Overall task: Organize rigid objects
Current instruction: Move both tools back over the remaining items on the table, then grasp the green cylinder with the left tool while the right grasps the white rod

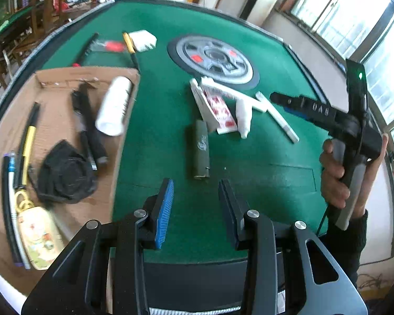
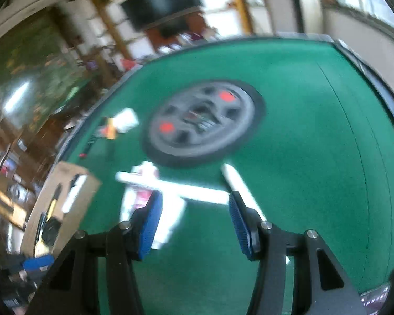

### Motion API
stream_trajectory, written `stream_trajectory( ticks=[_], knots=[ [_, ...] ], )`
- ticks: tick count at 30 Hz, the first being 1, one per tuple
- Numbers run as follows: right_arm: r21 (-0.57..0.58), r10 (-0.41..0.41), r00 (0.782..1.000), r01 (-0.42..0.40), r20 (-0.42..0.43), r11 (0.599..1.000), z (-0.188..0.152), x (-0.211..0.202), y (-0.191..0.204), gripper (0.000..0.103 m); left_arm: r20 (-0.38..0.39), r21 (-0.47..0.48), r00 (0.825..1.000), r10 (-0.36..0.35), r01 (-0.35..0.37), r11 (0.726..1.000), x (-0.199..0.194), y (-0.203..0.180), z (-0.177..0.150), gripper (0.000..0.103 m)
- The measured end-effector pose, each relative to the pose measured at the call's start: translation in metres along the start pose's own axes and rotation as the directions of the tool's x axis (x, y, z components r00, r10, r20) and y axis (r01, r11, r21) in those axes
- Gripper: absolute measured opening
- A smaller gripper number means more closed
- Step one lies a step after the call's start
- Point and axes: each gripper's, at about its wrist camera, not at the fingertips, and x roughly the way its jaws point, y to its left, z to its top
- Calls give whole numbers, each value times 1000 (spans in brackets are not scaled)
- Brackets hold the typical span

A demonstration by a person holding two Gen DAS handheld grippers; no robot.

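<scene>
My left gripper point(image 1: 195, 204) spread, empty, lined up just short of dark green case point(image 1: 201, 152) on tabletop point(image 1: 262, 157), so next pick is straight ahead. Cardboard tray point(image 1: 65, 78) at left collects sorted items. My right gripper point(image 2: 194, 220) spread, empty, above white pieces point(image 2: 170, 183); view blurred.

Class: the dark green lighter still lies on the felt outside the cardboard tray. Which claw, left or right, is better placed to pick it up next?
Left. The left claw is open right before the lighter, beside the cardboard tray. The right claw faces the white pieces.
</scene>
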Motion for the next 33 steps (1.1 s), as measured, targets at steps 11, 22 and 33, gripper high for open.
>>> stream_trajectory(
  ticks=[11, 22, 33],
  knots=[
    [38, -153, 987, 155, -51, 987, -1, 17, -21, 50, -93, 21, 995, 29, -28, 999, 51, -18, 11, 35],
    [-9, -283, 956, 283, -73, 959, -7, 24, -18, 18, -81, 88, 987, 141, -134, 987, 77, -37, 31, 35],
    [53, -243, 967, 248, -77, 967, -8, 19, -28, 12, -51, 105, 980, 195, -189, 976, 75, -28, 28, 20]
  ],
)
